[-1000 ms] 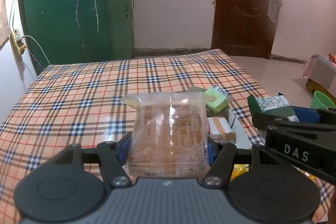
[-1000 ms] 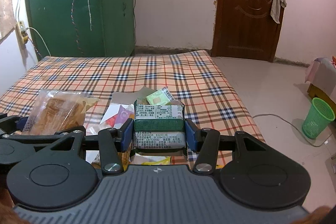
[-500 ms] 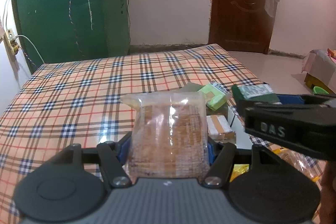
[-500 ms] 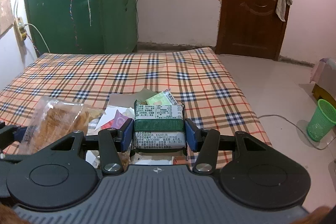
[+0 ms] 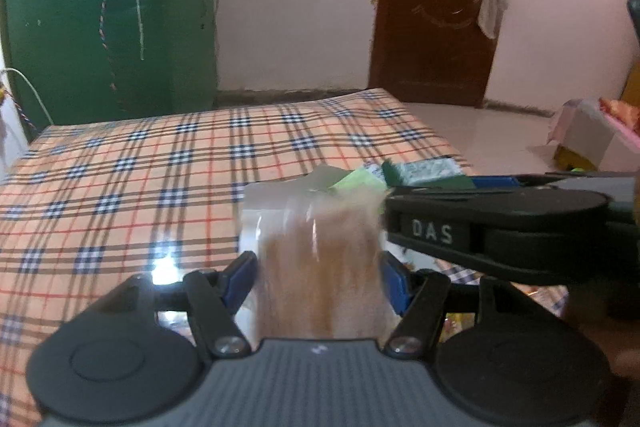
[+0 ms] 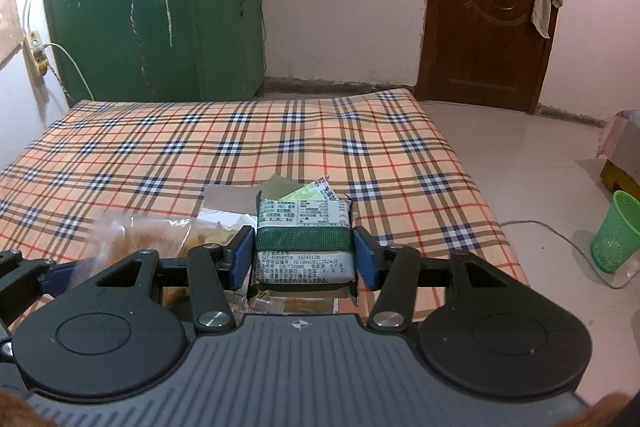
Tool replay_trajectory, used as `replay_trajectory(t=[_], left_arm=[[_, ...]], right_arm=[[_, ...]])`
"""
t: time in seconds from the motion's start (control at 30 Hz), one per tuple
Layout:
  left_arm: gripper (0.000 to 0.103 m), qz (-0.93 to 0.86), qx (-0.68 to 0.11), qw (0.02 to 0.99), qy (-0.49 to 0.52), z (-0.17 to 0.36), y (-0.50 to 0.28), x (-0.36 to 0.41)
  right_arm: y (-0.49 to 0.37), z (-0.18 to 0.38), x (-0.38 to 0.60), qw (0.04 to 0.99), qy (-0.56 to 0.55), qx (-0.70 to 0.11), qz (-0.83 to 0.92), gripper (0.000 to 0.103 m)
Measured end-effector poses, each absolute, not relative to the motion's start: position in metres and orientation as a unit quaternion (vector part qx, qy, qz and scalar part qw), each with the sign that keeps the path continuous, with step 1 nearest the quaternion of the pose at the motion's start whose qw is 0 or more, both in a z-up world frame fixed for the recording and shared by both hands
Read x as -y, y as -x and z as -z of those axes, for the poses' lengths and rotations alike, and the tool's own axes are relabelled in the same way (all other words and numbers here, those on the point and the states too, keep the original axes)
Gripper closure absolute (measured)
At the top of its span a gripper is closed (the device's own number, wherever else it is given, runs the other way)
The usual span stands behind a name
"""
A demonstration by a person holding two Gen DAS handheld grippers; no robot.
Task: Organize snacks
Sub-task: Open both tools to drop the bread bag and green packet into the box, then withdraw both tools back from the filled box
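In the left wrist view a clear bag of brown snacks (image 5: 316,267) stands between the blue pads of my left gripper (image 5: 318,279). The bag is smeared by downward blur, the jaws are opening, and the pads no longer press on it. In the right wrist view a green and white packet (image 6: 304,239) sits between the pads of my right gripper (image 6: 304,259). Those jaws are opening too, with a thin gap on each side. The right gripper (image 5: 436,183) reaches in just right of the bag. Below lies a cardboard box (image 6: 228,197) with a light green packet (image 6: 308,191).
A checked cloth (image 6: 200,147) covers the surface, with its edge on the right. A green cabinet (image 6: 140,7) and a brown door (image 6: 488,7) stand behind. A green basket (image 6: 618,235) and a cable lie on the floor at the right.
The right gripper has slid left, close beside the clear bag. Both pairs of jaws have widened slightly. The bag, sharp before, now blurs downward between the left pads.
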State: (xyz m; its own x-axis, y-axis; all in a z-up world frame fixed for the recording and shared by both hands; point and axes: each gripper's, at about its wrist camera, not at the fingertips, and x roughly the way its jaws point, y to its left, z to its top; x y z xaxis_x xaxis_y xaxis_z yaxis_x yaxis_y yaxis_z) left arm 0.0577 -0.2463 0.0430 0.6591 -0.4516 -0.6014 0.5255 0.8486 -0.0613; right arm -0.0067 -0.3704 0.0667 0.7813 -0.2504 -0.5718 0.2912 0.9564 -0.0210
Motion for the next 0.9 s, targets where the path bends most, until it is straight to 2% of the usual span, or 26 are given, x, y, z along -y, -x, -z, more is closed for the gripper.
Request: replay_trajectory(t=[0.03,0.1,0.27,0.3,0.4,0.57,0.63,0.9], left_arm=[[0.029,0.272,-0.317,0.907,-0.057,-0.042,-0.058,0.246],[0.025,0.272,-0.311,0.909,-0.056,-0.043,-0.056,0.243],[0.025,0.266,-0.312,0.911,-0.048,-0.048,-0.052,0.234],[0.025,0.264,-0.313,0.911,-0.046,-0.050,-0.050,0.232],[0.020,0.250,-0.317,0.914,-0.041,-0.058,-0.043,0.222],[0.012,0.220,-0.310,0.924,-0.045,-0.073,-0.019,0.202],[0.003,0.214,-0.307,0.926,-0.054,-0.077,-0.008,0.194],[0.002,0.176,-0.287,0.940,-0.062,-0.079,0.039,0.164]], right_arm=[[0.006,-0.066,0.371,0.944,-0.038,-0.296,0.140,0.029],[0.007,-0.066,0.371,0.945,-0.039,-0.296,0.135,0.022],[0.019,-0.071,0.370,0.947,-0.039,-0.289,0.137,0.022],[0.024,-0.075,0.369,0.948,-0.040,-0.285,0.139,0.019],[0.043,-0.085,0.365,0.950,-0.032,-0.274,0.148,0.001],[0.085,-0.102,0.358,0.953,-0.030,-0.254,0.164,0.000],[0.103,-0.106,0.353,0.954,-0.032,-0.248,0.166,0.000],[0.170,-0.107,0.332,0.954,-0.020,-0.242,0.177,0.000]])
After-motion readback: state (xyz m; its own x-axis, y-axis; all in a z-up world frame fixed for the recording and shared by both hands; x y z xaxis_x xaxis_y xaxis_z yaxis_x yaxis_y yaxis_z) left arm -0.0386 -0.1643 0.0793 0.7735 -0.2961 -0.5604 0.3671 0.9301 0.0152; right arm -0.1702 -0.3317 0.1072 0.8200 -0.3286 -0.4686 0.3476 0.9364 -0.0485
